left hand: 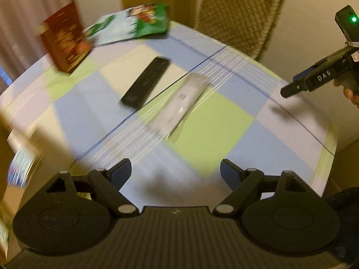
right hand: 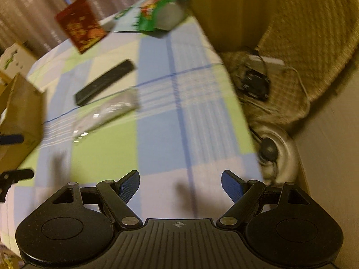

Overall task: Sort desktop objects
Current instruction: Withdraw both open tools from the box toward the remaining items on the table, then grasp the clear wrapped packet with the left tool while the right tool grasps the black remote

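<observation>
A black remote (left hand: pixel 145 83) lies mid-table on the checked cloth; it also shows in the right wrist view (right hand: pixel 105 81). A white remote in clear wrap (left hand: pixel 179 107) lies beside it, nearer me, also in the right wrist view (right hand: pixel 105 114). A red box (left hand: pixel 65 38) (right hand: pixel 79 23) stands at the far left. A green snack bag (left hand: pixel 152 21) (right hand: pixel 161 14) lies at the far edge. My left gripper (left hand: pixel 176 171) is open and empty above the near table. My right gripper (right hand: pixel 180 185) is open and empty; from the left wrist view it (left hand: pixel 289 90) hovers at the right.
A chair with a beige woven cover (left hand: pixel 237 11) stands behind the table; cables and a black device (right hand: pixel 255 83) lie on its seat. A cardboard box (right hand: pixel 20 116) sits at the left. The table edge (right hand: pixel 242 103) drops off on the right.
</observation>
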Tool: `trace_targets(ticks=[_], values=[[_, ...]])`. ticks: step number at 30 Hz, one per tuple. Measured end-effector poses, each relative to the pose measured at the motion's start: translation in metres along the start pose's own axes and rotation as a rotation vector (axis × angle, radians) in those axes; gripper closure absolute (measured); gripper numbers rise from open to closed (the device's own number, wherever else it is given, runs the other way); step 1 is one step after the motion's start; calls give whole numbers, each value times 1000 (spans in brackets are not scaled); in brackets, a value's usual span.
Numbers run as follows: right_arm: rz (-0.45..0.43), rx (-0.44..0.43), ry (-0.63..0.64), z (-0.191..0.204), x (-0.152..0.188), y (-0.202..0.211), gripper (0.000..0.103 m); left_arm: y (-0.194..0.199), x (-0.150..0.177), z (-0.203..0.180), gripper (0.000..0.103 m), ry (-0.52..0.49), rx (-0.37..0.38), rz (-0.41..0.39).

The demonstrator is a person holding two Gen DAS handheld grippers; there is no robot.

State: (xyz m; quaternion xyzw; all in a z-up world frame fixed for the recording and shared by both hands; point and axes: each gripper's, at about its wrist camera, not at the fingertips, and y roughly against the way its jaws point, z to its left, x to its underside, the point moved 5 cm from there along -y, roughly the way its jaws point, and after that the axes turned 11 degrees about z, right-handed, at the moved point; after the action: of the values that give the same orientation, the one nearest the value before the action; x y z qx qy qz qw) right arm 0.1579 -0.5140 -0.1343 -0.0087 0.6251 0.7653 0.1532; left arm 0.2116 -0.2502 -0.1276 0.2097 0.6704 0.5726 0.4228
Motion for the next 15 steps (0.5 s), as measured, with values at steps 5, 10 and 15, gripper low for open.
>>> trace_targets(ticks=[5, 10, 15], values=[[8, 19, -69, -32, 4, 2, 20, -39, -53, -14, 20, -114, 51, -23], [17, 31, -129, -58, 5, 4, 20, -85, -94, -21, 24, -204, 49, -2], [27, 38, -135, -69, -1, 1, 20, -121, -109, -15, 36, -229, 44, 52]])
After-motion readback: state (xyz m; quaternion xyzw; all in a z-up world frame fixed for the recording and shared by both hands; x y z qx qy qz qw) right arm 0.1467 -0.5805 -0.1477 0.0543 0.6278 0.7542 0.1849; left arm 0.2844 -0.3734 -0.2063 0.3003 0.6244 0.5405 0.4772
